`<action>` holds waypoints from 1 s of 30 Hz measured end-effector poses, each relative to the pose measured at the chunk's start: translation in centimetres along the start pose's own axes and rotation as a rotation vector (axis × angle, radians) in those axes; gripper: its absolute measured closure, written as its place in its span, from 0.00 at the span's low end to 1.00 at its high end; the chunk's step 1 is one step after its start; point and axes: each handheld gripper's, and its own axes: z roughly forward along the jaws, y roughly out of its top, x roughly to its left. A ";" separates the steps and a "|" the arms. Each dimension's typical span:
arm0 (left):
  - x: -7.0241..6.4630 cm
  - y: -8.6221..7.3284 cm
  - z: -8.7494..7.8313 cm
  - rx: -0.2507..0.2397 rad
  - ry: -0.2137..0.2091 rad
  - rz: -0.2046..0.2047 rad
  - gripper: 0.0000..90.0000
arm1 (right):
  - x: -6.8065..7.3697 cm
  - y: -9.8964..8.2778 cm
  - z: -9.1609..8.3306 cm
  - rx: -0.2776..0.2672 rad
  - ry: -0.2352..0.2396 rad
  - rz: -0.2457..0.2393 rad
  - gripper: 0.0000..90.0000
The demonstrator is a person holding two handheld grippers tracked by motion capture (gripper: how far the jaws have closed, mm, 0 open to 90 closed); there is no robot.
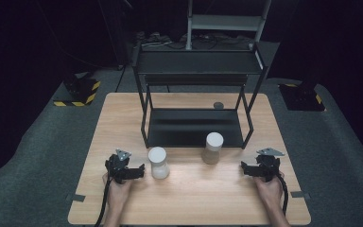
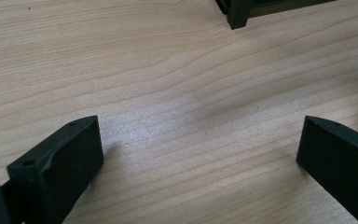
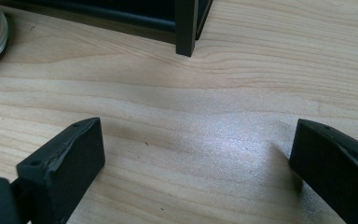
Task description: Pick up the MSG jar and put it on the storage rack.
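Both tools, left tool and right tool, gape wide, empty.

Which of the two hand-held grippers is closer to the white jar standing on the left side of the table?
Left. The left gripper sits just beside the white jar, on its left, jaws open. The right gripper is far off to the jar's right, beyond the tan jar.

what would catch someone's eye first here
A black two-tier rack stands at the back middle of the wooden table. Two white-lidded jars stand before it: the left jar beside the open left gripper, the right jar nearer the rack.
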 end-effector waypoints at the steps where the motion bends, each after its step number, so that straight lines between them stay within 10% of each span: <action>1: 0.0 0.0 0.0 0.000 0.000 0.000 0.00 | 0.0 0.0 0.0 0.000 0.000 0.000 0.03; 19: 0.2 -0.4 -0.7 0.009 -0.033 0.025 0.01 | 0.0 0.0 0.0 0.000 0.000 0.000 0.03; 30: 1.1 -1.4 -2.8 -0.033 -0.156 0.073 0.01 | 0.0 0.0 0.0 0.000 0.000 0.000 0.03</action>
